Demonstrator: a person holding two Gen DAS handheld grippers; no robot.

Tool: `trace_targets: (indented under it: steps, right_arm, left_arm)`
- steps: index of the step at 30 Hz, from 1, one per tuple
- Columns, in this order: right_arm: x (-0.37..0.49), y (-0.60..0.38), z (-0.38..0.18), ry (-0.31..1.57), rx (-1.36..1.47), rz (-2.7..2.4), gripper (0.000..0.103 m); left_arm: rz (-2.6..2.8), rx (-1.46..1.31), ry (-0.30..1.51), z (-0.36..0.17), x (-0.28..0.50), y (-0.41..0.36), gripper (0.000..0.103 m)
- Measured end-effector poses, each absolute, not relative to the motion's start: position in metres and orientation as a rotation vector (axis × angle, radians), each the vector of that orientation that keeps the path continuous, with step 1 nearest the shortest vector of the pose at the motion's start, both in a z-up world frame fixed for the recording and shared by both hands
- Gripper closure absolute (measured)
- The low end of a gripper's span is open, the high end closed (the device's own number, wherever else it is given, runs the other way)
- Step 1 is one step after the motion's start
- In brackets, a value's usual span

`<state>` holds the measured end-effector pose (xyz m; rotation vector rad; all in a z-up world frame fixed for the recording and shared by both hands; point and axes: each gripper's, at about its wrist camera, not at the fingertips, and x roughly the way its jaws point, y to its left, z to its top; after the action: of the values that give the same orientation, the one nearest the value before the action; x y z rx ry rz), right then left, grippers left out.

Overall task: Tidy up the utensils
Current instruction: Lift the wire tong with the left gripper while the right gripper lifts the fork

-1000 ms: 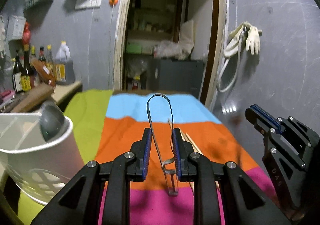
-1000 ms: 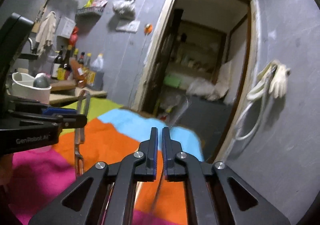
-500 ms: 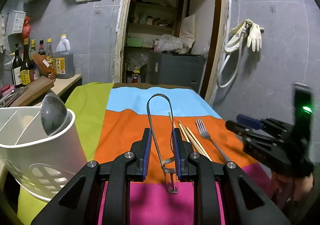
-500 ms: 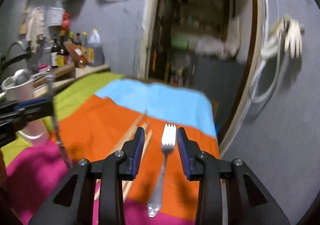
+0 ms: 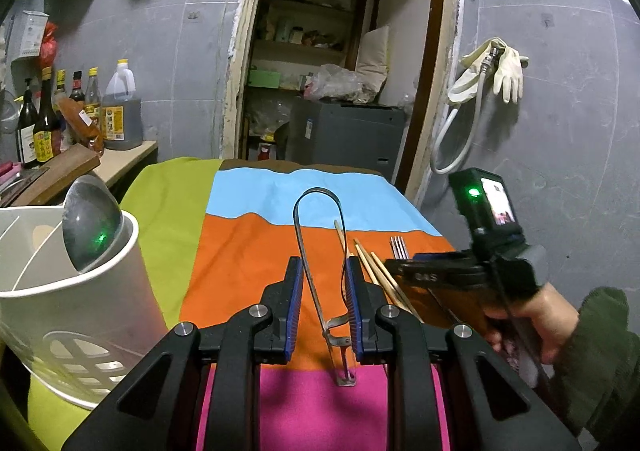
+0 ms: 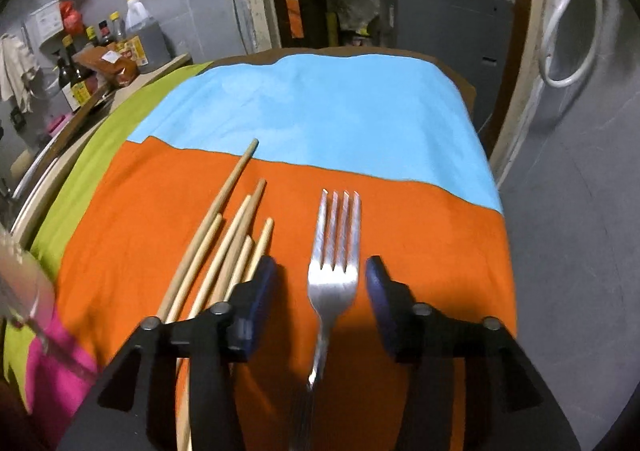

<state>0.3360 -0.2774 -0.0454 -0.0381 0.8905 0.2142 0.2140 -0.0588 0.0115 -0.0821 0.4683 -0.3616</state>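
Right claw, jaws just opening, straddles the fork at frame centre; I'd lower squarely, clear of the chopsticks, while left claw grips tongs.

Little can be read — only pale raised letters, seemingly "DAS", on the side of the black plastic right gripper. Yellow printed labels on the dark glass sauce bottles carry characters too small to make out.
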Motion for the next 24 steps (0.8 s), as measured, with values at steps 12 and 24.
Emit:
trace_targets:
  steps: [12,24]
  right_arm:
    - [0.315,-0.283,-0.025,0.740,-0.018,0.206,0.081]
    - [0.197,-0.250,0.024,0.188,-0.237,0.133,0.081]
  left_arm:
    - [-0.368,-0.088,0.466,0.013,0.211,-0.059,0.086]
    - [-0.354,-0.083,0.392,0.024,0.194,-0.060,0.086]
